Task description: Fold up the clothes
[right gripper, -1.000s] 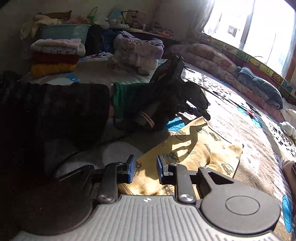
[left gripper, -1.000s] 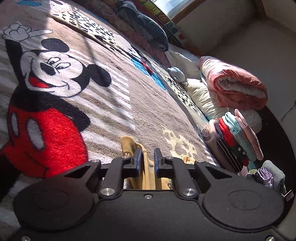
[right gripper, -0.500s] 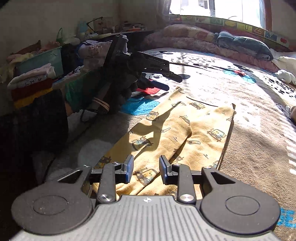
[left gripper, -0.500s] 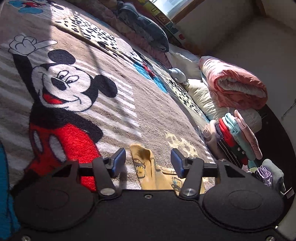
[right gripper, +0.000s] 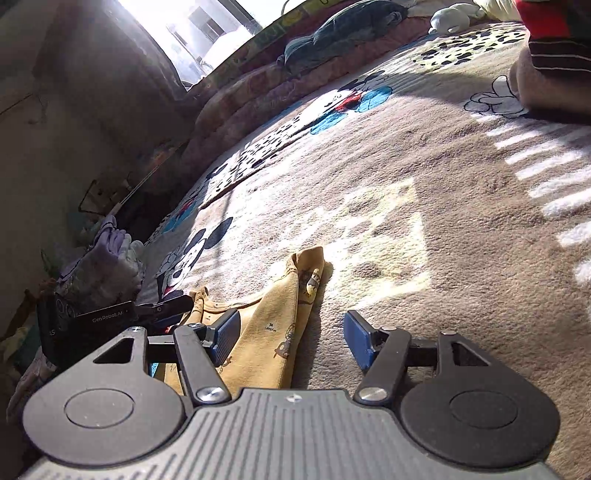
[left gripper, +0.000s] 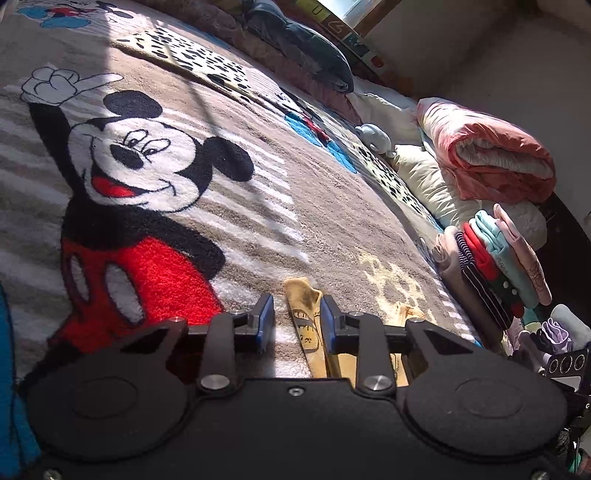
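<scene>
Straddling the yellow garment (left gripper: 304, 317), left tongs (left gripper: 296, 323) gape; right tongs (right gripper: 291, 334) too — folded stack (left gripper: 495, 266) left-view only.

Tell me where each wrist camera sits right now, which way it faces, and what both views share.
Left wrist: low on the left gripper, facing across the cartoon-mouse rug toward folded clothes stacks; its own open fingers show.
Right wrist: low on the right gripper, facing over the rug toward the window; its open fingers show, and the left gripper's body at left.
Shared: the yellow printed garment lying on the rug.
</scene>
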{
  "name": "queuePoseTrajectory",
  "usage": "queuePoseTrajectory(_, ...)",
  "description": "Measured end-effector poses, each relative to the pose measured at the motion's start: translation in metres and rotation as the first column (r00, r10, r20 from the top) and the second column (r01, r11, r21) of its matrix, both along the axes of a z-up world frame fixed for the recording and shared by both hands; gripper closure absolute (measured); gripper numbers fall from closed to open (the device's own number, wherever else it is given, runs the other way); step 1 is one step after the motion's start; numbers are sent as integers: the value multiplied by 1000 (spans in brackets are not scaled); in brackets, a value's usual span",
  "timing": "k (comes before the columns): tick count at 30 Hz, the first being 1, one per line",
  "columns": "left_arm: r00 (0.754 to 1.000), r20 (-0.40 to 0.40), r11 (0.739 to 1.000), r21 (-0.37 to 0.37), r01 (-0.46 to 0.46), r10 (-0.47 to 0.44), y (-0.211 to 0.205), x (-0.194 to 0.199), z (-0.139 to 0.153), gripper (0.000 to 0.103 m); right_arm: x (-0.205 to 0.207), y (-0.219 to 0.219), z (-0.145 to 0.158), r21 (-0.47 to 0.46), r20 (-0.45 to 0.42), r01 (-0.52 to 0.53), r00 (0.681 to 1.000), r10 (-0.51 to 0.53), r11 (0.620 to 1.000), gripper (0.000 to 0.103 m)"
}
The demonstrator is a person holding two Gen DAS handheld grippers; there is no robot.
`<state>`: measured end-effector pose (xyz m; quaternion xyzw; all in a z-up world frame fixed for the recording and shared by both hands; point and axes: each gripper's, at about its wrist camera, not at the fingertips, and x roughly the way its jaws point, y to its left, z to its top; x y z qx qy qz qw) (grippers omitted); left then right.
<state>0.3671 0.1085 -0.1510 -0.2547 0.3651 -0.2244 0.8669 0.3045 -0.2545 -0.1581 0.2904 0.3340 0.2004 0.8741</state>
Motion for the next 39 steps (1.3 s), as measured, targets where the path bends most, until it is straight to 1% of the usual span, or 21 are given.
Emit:
queuePoseTrajectory(4, 1000, -19, 999, -51, -3, 2, 6, 3, -2, 83, 29, -9, -13, 89, -12, -42, 999, 43, 995, 40)
queuePoseTrajectory(9, 998, -56, 989, -145, -3, -6, 16, 7, -8, 82, 49, -22, -22, 212, -33, -84, 995, 93, 974, 41)
queuePoseTrajectory(10, 999, -53, 990, -139, 6, -14, 13, 7, -7, 80, 54, -23, -22, 215, -41, -93, 994, 104, 972, 43)
queuePoseTrajectory(12, 999, -43, 992, -121, 26, -31, 8, 6, -4, 75, 64, -24, -23, 218, -57, -112, 990, 127, 969, 51)
queuePoseTrajectory(13, 999, -38, 993, -112, 35, -40, 5, 5, -2, 75, 69, -23, -25, 211, -53, -125, 989, 139, 969, 54)
queuePoseTrajectory(14, 998, -32, 995, -95, 42, -46, 2, 5, -1, 75, 73, -23, -26, 203, -48, -139, 987, 151, 969, 60)
queuePoseTrajectory(15, 998, -29, 995, -87, 45, -48, 0, 5, -1, 75, 77, -23, -28, 208, -45, -144, 987, 157, 967, 64)
queuePoseTrajectory(16, 998, -26, 996, -81, 48, -50, -1, 4, -1, 75, 81, -24, -31, 230, -45, -151, 985, 165, 961, 64)
queuePoseTrajectory(19, 998, -33, 993, -112, 46, -50, 3, 6, -5, 75, 82, -27, -32, 265, -32, -183, 980, 199, 947, 63)
queuePoseTrajectory(21, 998, -30, 992, -117, 50, -54, 3, 6, -5, 75, 79, -25, -31, 261, -8, -207, 976, 216, 943, 57)
queuePoseTrajectory(22, 998, -27, 992, -113, 54, -58, 2, 6, -4, 75, 78, -25, -30, 258, 4, -219, 974, 225, 941, 56)
queuePoseTrajectory(25, 998, -16, 994, -92, 59, -61, -1, 6, -4, 76, 75, -17, -26, 191, 16, -235, 972, 236, 953, 57)
queuePoseTrajectory(26, 998, -17, 995, -84, 55, -56, -2, 6, -4, 77, 75, -16, -26, 184, 14, -230, 973, 231, 956, 60)
queuePoseTrajectory(28, 999, -18, 996, -74, 46, -48, -3, 6, -5, 85, 74, -15, -26, 171, 9, -220, 975, 222, 960, 71)
queuePoseTrajectory(29, 999, -19, 996, -73, 43, -45, -3, 6, -5, 86, 75, -16, -27, 168, 3, -211, 977, 214, 963, 80)
queuePoseTrajectory(30, 999, -19, 997, -72, 40, -42, -2, 6, -6, 88, 75, -16, -28, 166, -3, -202, 979, 206, 965, 85)
queuePoseTrajectory(32, 999, -11, 997, -61, 44, -45, -4, 5, -5, 90, 75, -15, -28, 151, -6, -193, 981, 196, 970, 87)
queuePoseTrajectory(35, 999, 12, 998, -50, 48, -48, -6, 3, -3, 93, 70, -11, -24, 102, 19, -186, 983, 185, 977, 88)
queuePoseTrajectory(36, 999, 26, 998, -50, 49, -48, -5, 1, -2, 96, 67, -10, -21, 87, 33, -181, 983, 179, 980, 89)
queuePoseTrajectory(38, 996, 79, 997, -50, 50, -46, -4, -6, 7, 97, 59, -8, -13, 56, 72, -171, 983, 167, 984, 91)
queuePoseTrajectory(39, 991, 122, 997, -50, 57, -50, -5, -13, 14, 98, 54, -7, -8, 41, 97, -166, 982, 161, 985, 91)
